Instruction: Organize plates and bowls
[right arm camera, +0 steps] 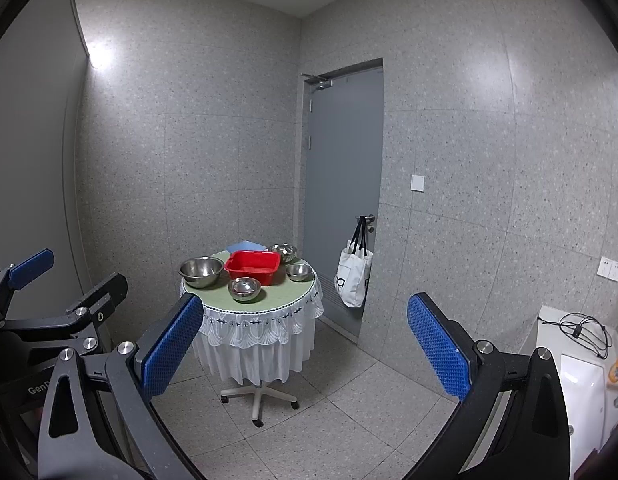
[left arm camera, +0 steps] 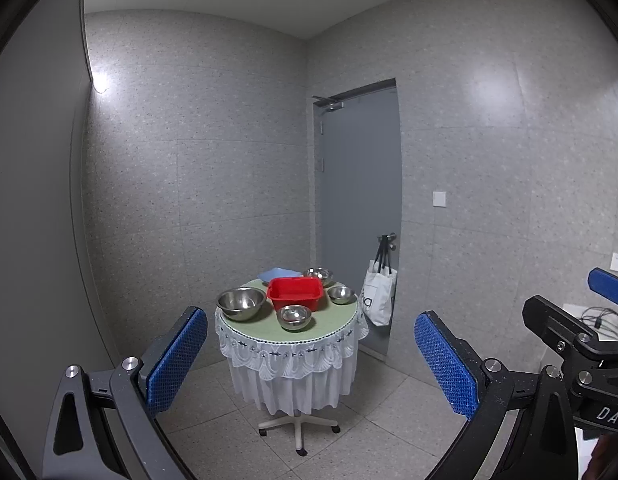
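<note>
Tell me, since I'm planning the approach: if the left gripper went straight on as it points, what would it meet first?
Probably the round table: the open left gripper frames its lace skirt, with free air before it. The small steel bowl sits just above that line. Depth is uncertain.

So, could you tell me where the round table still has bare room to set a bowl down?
The widest bare patch on the table is the front-right edge, between the small front bowl and the right bowl. A narrower strip runs along the front-left rim before the large bowl. Around the red basin and at the back it is crowded.
</note>
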### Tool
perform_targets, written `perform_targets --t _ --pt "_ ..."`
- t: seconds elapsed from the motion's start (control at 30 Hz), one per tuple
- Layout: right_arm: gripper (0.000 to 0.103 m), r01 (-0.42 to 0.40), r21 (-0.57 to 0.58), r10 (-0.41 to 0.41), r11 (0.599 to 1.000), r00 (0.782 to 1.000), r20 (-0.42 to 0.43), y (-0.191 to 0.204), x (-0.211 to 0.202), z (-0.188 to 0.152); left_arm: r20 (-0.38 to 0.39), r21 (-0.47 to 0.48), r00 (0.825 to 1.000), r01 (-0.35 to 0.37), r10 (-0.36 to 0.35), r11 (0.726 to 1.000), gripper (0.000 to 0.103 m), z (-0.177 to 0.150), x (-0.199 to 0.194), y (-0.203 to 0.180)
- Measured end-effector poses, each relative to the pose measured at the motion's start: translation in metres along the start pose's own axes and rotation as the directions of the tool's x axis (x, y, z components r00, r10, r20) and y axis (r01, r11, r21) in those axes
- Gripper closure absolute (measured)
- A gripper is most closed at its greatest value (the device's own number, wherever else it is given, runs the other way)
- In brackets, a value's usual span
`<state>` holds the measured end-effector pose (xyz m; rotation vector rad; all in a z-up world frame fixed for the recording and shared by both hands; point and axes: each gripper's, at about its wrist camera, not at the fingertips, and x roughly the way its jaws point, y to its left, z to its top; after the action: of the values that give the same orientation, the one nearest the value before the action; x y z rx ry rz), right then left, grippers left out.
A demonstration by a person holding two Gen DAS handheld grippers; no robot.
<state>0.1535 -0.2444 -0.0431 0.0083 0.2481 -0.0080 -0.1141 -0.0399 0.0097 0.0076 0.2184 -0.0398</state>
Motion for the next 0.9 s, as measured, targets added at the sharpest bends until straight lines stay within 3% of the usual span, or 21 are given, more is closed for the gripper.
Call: perform_targets --t 0.53,0.73,0.9 --pt "0.0 -0.001 0.016 0.001 1.0 1.0 -0.003 -0.012 0.007 -0.003 -0.014 0.011 1.0 0.004 -0.004 1.0 0.0 -0.005 0.011 0.0" --pt "0.0 0.004 0.02 -0.003 1.0 1.0 -0.024 -0.012 0.037 -0.002 -0.03 0.003 0.999 0.018 -0.018 1.0 0.0 0.002 0.046 0.003" --pt "0.0 0.021 0.026 -0.02 0.999 0.999 -0.038 -0.009 0.08 0.001 -0.04 0.009 0.999 0.037 -0.036 0.999 0.0 0.014 0.1 0.013"
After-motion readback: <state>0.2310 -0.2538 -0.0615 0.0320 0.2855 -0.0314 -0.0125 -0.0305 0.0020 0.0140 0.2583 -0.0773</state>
